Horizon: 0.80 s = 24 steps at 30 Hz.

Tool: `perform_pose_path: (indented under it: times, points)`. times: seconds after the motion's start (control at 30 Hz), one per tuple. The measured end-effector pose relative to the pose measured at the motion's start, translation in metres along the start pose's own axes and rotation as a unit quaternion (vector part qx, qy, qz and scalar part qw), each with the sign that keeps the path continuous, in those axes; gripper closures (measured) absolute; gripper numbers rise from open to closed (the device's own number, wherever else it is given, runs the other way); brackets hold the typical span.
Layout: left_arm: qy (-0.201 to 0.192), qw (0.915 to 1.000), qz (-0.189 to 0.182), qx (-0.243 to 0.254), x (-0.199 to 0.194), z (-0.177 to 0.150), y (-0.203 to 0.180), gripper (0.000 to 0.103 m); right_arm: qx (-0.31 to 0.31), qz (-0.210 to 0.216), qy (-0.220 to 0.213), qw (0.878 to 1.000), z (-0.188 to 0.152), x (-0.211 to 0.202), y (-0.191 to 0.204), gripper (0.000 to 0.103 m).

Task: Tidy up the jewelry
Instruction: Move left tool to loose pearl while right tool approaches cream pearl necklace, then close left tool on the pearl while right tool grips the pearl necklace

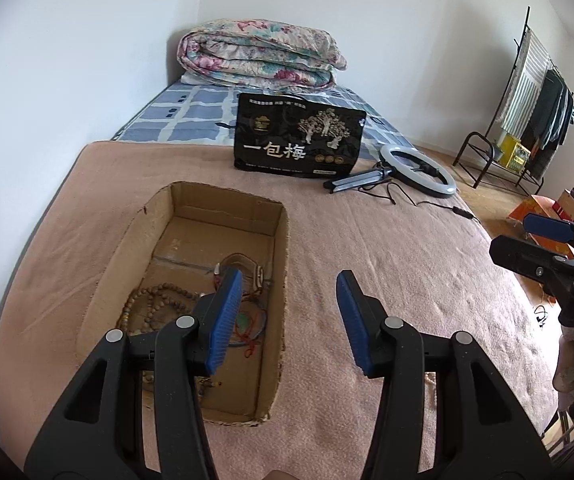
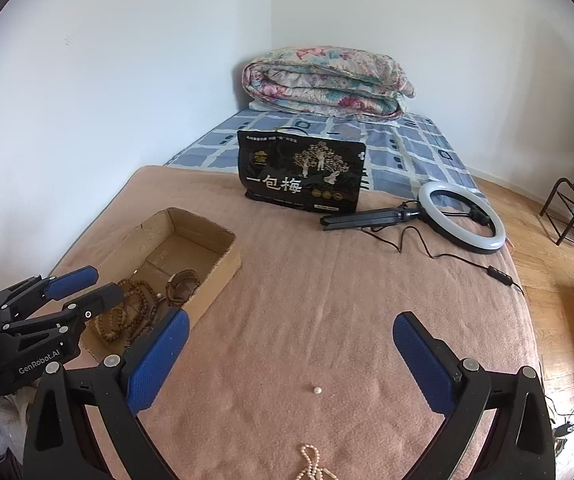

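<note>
An open cardboard box (image 1: 281,240) sits on the pink blanket and holds brown bead strands (image 1: 155,304), a leather bracelet (image 1: 247,264) and a red cord piece with a green stone (image 1: 249,326). My left gripper (image 1: 289,320) is open and empty, hovering over the box's right wall. My right gripper (image 2: 287,360) is open and empty above the blanket. Below it lie a loose pearl (image 2: 317,390) and a pearl necklace (image 2: 311,464). The box (image 2: 223,268) and beads (image 2: 127,312) also show in the right wrist view, with the left gripper (image 2: 83,286) over them.
A black snack bag (image 1: 299,136) stands behind the box. A ring light on a folded tripod (image 1: 419,172) with its cable lies to the right. A folded floral quilt (image 1: 263,56) is at the bed's head. A clothes rack (image 1: 527,100) stands on the floor.
</note>
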<state>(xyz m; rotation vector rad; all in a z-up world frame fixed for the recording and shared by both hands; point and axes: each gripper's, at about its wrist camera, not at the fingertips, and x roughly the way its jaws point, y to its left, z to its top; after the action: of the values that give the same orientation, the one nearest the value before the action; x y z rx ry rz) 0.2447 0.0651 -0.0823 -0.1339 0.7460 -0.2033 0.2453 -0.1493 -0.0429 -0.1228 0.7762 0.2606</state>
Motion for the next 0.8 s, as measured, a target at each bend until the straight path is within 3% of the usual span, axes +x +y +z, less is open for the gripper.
perform_pose_path:
  times: [0.27,0.4,0.6,0.67,0.8]
  points:
    - [0.022,0.9979,-0.039,0.047,0.023,-0.011,-0.051,0.054,-0.013,-0.013,0.015,1.000,-0.034,-0.012,-0.044,0.000]
    - [0.045,0.9950,-0.061,0.065,0.038,-0.020,-0.073,0.068,-0.009,-0.006,0.024,1.000,-0.058,-0.013,-0.065,0.001]
    - [0.077,0.9895,-0.088,0.084,0.063,-0.034,-0.095,0.070,-0.012,0.003,0.049,0.999,-0.098,-0.007,-0.082,0.010]
    - [0.090,0.9872,-0.099,0.086,0.072,-0.039,-0.102,0.079,-0.018,0.009,0.060,0.998,-0.112,-0.003,-0.083,0.015]
    - [0.118,0.9825,-0.117,0.084,0.093,-0.049,-0.113,0.081,-0.024,0.032,0.082,0.996,-0.137,0.007,-0.082,0.022]
